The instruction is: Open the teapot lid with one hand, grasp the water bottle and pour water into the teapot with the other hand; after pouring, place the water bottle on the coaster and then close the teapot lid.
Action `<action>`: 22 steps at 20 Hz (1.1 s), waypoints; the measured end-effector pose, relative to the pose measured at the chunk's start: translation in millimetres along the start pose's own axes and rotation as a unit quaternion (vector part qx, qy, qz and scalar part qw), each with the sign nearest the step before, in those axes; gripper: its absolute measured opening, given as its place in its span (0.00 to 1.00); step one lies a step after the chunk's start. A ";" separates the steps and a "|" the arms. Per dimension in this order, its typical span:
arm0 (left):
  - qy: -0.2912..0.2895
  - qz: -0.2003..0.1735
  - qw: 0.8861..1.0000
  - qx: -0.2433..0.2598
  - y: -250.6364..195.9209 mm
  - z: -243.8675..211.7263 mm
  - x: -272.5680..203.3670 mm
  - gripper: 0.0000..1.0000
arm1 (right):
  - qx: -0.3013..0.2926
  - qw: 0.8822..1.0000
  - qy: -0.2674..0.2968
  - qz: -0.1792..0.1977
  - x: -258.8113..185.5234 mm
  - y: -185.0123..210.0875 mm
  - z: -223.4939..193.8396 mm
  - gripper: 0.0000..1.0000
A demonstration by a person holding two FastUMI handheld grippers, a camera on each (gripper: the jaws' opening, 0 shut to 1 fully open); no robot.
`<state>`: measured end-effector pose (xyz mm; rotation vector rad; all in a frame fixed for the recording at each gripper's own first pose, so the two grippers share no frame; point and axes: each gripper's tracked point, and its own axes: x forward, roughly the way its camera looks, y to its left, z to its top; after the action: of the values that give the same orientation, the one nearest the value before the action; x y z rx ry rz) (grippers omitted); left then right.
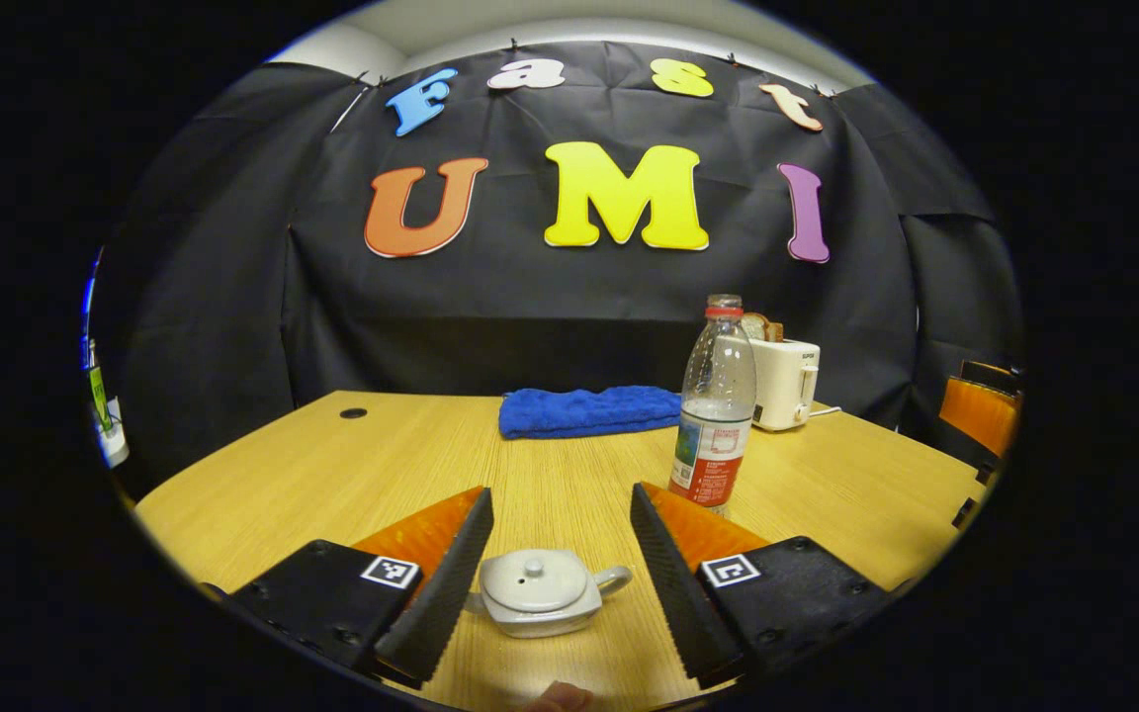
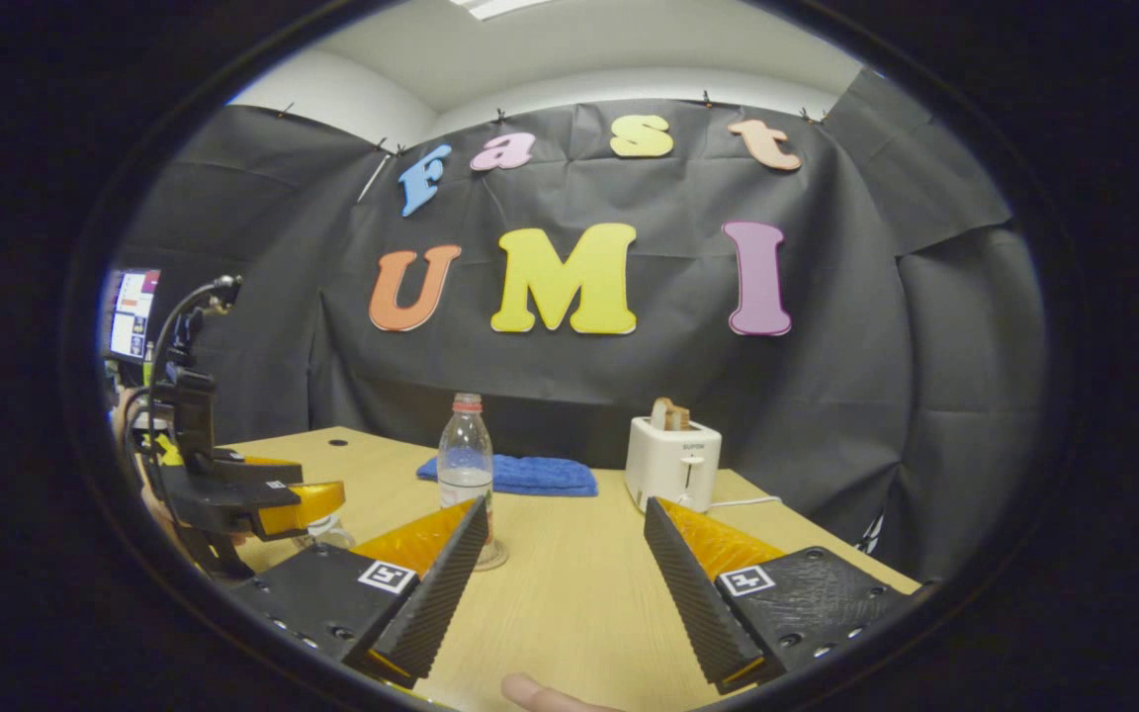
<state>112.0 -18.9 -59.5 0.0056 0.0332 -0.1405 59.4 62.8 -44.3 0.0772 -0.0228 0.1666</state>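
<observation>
Both my grippers spread wide, nothing held, teapot lid on, bottle standing on table.

Left gripper view: my left gripper [image 1: 558, 564] has jaws wide apart, hovering over the white teapot [image 1: 540, 593], which sits between the fingers with no contact; lid [image 1: 533, 580] is on, spout to the right. Past the right finger, the water bottle [image 1: 716, 405] stands upright on the wooden table [image 1: 263, 485], red cap on. Behind it a blue towel [image 1: 589, 410] and white toaster [image 1: 783, 383] by the wall. Right gripper view: my right gripper [image 2: 565, 574] is also spread, empty, over bare table; bottle [image 2: 466, 465] just beyond its left finger, left gripper [image 2: 307, 504] off at left, towel [image 2: 530, 475] and toaster [image 2: 673, 462] farther back.
</observation>
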 end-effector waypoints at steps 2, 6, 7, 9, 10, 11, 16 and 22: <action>-0.008 0.006 1.000 -0.004 1.8 15.5 -11.3 0.96 | -0.007 1.000 -0.003 -0.004 -6.0 1.5 7.5 0.98; -0.014 0.000 0.999 -0.038 0.9 44.2 -37.9 0.96 | -0.012 1.000 -0.005 -0.024 -25.8 -4.5 25.6 0.95; -0.014 0.001 0.999 -0.040 2.5 49.6 -44.7 0.97 | -0.010 0.999 0.000 -0.034 -32.7 -6.9 30.9 0.95; -0.005 0.008 0.999 -0.033 6.6 56.7 -59.8 0.96 | -0.003 0.998 0.009 -0.060 -47.0 -16.2 39.9 0.98; -0.001 0.013 1.000 -0.028 9.2 60.8 -67.8 0.96 | 0.000 0.997 0.014 -0.071 -53.1 -20.7 44.1 0.98; -0.002 0.016 1.000 -0.021 9.7 66.6 -76.7 0.97 | 0.005 0.997 0.016 -0.079 -59.9 -24.2 47.9 0.98; -0.023 0.049 0.997 0.047 18.6 91.2 -124.2 0.98 | -0.004 0.994 0.008 -0.106 -89.1 -39.0 72.1 0.95; -0.076 0.032 0.997 0.011 -6.0 127.1 -173.9 0.98 | 0.022 0.996 -0.005 -0.087 -117.7 -37.0 90.7 0.95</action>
<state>-56.7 -1.5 73.3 0.0179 -0.1207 -0.0767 -51.9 -0.1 39.9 0.1238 -0.0213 -0.0064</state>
